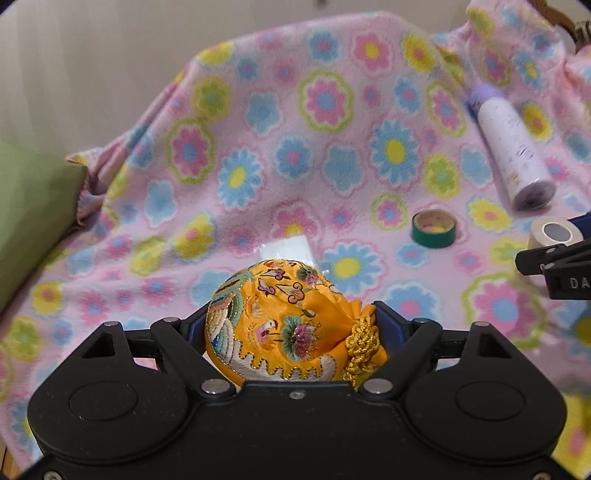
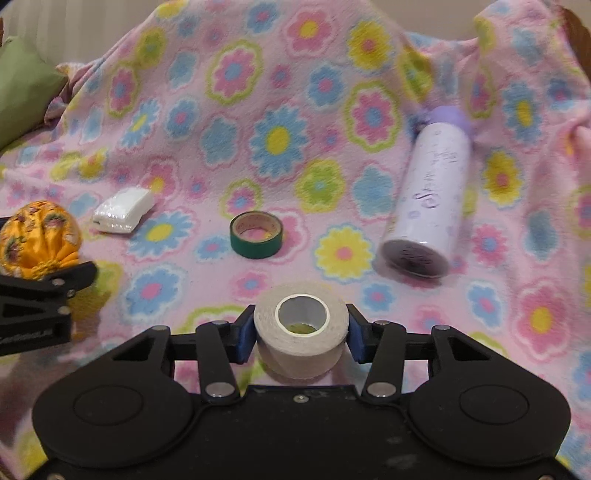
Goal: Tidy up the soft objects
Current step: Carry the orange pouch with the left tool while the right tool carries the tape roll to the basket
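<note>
My left gripper (image 1: 291,321) is shut on an orange embroidered pouch (image 1: 291,321) with a gold cord, held just above the flowered blanket (image 1: 332,122). The pouch also shows at the left edge of the right wrist view (image 2: 38,234). My right gripper (image 2: 301,334) is shut on a beige roll of tape (image 2: 301,334), its hole facing up; the roll also shows in the left wrist view (image 1: 550,232). A white tissue pack (image 2: 123,212) lies on the blanket beyond the pouch, mostly hidden behind it in the left wrist view (image 1: 286,247).
A green tape roll (image 2: 256,234) lies mid-blanket, also in the left wrist view (image 1: 434,229). A white spray can with a purple cap (image 2: 430,199) lies on its side at the right. A green cushion (image 1: 26,195) sits at the left. A wicker edge (image 1: 565,18) shows top right.
</note>
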A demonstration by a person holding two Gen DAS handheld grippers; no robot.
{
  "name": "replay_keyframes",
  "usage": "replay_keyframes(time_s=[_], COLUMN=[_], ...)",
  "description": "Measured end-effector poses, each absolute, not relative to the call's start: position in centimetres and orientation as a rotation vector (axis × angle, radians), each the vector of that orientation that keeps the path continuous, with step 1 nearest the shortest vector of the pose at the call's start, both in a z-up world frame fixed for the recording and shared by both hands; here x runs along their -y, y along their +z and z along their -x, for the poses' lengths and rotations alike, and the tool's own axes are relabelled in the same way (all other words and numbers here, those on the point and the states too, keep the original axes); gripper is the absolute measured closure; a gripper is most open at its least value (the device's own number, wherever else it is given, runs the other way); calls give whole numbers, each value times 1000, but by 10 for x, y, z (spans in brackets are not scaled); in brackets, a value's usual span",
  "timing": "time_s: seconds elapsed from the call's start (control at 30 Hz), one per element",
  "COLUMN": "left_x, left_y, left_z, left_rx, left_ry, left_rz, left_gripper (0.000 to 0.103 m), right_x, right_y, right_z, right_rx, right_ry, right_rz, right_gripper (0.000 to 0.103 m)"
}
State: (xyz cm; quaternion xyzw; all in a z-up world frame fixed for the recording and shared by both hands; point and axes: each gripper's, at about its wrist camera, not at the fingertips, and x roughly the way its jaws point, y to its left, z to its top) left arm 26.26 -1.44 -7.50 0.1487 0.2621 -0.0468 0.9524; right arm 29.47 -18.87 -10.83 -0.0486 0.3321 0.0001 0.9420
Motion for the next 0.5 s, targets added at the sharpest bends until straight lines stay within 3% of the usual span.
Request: replay_keyframes(time_s=[0.17,0.5], left_x=[12,17], left_y=[-53,-55], left_z=[-245,-232], left_rx=[-526,-561], left_ry=[-95,-102], left_rz=[-273,-287], left_gripper=[21,21], right_x=[197,202], right_y=[-94,-79], right_z=[-290,-316], right_rx=[-612,-664], right_ry=[-55,3], right_rz=[116,86], right_gripper=[55,55])
